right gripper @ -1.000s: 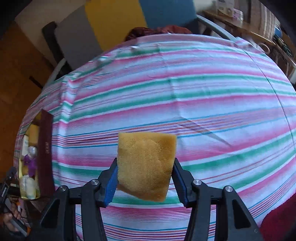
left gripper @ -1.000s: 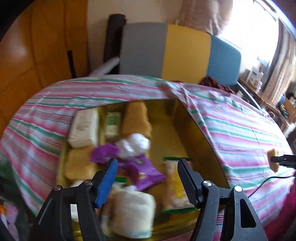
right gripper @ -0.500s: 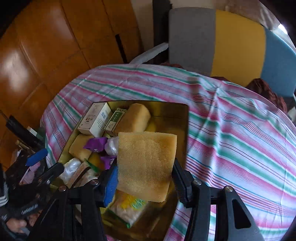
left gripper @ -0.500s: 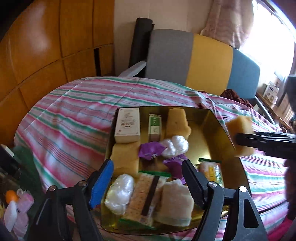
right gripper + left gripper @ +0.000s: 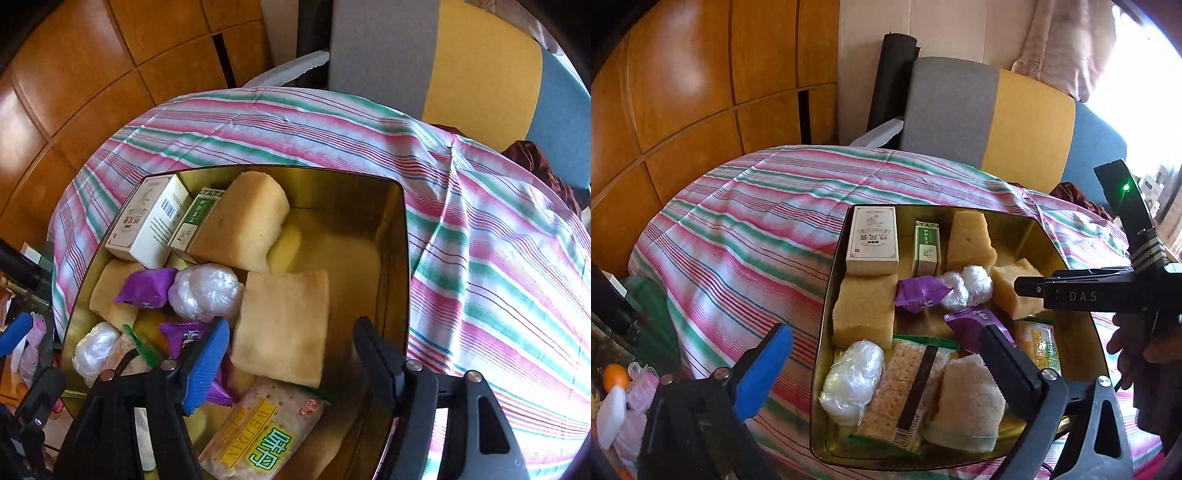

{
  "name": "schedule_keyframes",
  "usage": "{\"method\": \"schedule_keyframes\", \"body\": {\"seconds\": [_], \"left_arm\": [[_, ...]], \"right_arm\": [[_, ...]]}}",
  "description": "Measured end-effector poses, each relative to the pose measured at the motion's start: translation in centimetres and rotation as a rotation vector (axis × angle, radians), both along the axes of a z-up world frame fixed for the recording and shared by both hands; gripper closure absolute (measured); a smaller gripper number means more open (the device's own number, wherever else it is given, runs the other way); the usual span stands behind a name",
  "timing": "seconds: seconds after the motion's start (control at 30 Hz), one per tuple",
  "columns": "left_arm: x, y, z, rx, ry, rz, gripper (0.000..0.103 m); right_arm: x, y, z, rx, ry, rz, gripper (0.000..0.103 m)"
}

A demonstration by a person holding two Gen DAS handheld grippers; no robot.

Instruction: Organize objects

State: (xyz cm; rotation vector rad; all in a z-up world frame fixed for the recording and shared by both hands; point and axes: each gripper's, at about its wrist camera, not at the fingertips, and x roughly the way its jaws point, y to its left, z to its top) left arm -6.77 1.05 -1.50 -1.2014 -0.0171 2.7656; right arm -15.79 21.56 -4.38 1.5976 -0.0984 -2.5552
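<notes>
On the striped tablecloth [image 5: 480, 221] sits the gold tin [image 5: 400, 236], collecting loose bits. Sponge [image 5: 284, 325] lies inside w/ other stuff, just ahead of right gripper [image 5: 291, 354], jaws wide, nothing held. Left gripper [image 5: 886, 365] also wide, empty, prob. waiting.

Tan sponge [image 5: 282, 326] tilted inside gold tin [image 5: 400, 236]

My two black handheld grippers

My left gripper [image 5: 882, 369] has one blue ribbed pad, one black pad and silver screws. My right gripper [image 5: 291, 354] matches it; at the left view's right edge its side reads "DAS", with a green light, striped strap and bare fingers [image 5: 1126, 347].
</notes>
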Motion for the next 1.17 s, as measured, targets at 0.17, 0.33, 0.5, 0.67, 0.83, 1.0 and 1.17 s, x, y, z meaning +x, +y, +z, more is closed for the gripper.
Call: {"method": "schedule_keyframes", "body": {"seconds": [0.17,0.33,0.5,0.67,0.83,1.0,1.17], "left_arm": [[0.3,0.4,0.1,-0.018,0.007,-0.002,0.0],[0.6,0.7,0.3,-0.04,0.012,0.007,0.0],[1.6,1.0,0.7,-0.042,0.034,0.011,0.0],[2.6,1.3,1.4,-0.04,0.061,0.021,0.0],[3.6,1.7,1.6,-0.062,0.084,0.02,0.0],[4.6,2.0,1.9,-0.068,0.104,0.008,0.001],[5.1,2.2,2.2,-0.068,0.114,-0.001,0.002]], "right_arm": [[1.3,0.1,1.2,-0.012,0.045,-0.009,0.032],[4.0,0.0,2.9,0.008,0.13,-0.049,0.032],[7.4,0.2,4.4,0.038,0.204,-0.102,0.032],[10.7,0.4,5.3,0.054,0.242,-0.137,0.032],[13.1,0.1,5.1,0.069,0.243,-0.148,0.032],[14.3,-0.2,4.6,0.077,0.243,-0.163,0.032],[14.6,-0.4,4.4,0.085,0.261,-0.174,0.032]]}}
